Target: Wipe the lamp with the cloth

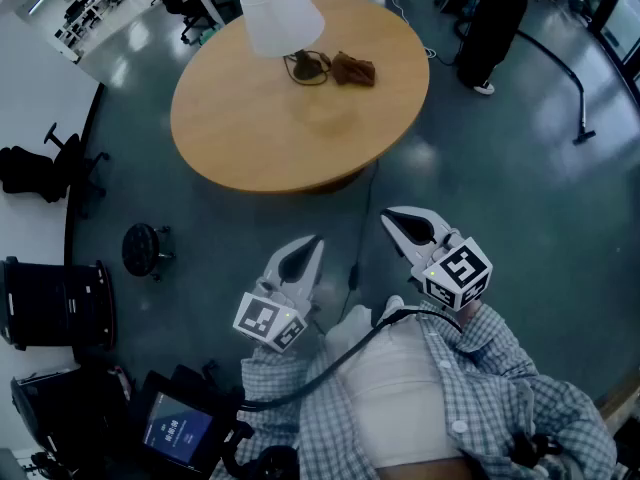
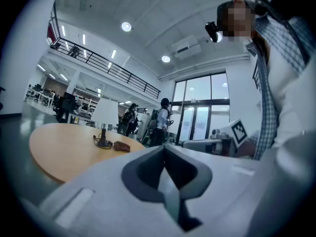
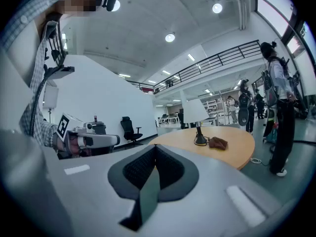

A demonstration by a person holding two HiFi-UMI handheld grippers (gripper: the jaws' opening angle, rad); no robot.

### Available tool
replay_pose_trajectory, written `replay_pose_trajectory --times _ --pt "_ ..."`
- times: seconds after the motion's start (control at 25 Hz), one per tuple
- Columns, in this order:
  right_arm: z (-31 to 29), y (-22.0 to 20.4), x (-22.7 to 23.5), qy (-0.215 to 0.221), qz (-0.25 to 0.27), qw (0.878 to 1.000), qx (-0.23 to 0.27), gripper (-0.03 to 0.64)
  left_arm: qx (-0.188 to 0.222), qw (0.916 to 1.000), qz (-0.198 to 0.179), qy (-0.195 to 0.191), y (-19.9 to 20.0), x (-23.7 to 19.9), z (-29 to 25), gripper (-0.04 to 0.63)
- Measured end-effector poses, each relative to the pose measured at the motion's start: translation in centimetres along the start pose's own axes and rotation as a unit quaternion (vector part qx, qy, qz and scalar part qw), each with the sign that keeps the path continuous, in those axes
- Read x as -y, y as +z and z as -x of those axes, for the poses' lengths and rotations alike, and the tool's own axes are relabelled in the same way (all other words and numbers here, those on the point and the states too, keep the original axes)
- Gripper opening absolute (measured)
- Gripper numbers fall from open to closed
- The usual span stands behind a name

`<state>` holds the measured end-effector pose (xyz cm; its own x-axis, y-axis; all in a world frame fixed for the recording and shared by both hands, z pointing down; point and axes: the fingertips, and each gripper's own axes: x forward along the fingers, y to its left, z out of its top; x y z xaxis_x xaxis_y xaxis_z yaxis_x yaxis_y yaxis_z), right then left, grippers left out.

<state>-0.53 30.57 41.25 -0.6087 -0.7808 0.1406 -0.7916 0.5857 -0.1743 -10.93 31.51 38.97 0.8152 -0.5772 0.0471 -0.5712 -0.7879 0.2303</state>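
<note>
A lamp (image 1: 281, 20) with a white shade and dark base stands on the far side of a round wooden table (image 1: 260, 128). A brown cloth (image 1: 353, 69) lies crumpled just right of its base. Both show small in the gripper views: lamp (image 2: 104, 118), cloth (image 2: 121, 145); lamp (image 3: 196, 113), cloth (image 3: 217, 142). My left gripper (image 1: 315, 241) and right gripper (image 1: 387, 218) are held close to my body, well short of the table. Both are shut with nothing between the jaws.
A dark cable runs from the table's near edge across the floor (image 1: 500, 188). A small black stool (image 1: 146, 248) and black office chairs (image 1: 40, 168) stand at the left. A person (image 1: 492, 23) stands beyond the table at the right; others stand further back.
</note>
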Motion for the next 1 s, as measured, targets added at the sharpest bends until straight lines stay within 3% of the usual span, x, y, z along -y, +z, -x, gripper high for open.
replay_pose_trajectory --times 1.0 --pt "1.3 0.8 2.1 -0.003 -0.023 1.000 0.011 0.003 -0.002 0.9999 -0.004 0.012 0.1 0.6 -1.2 0.005"
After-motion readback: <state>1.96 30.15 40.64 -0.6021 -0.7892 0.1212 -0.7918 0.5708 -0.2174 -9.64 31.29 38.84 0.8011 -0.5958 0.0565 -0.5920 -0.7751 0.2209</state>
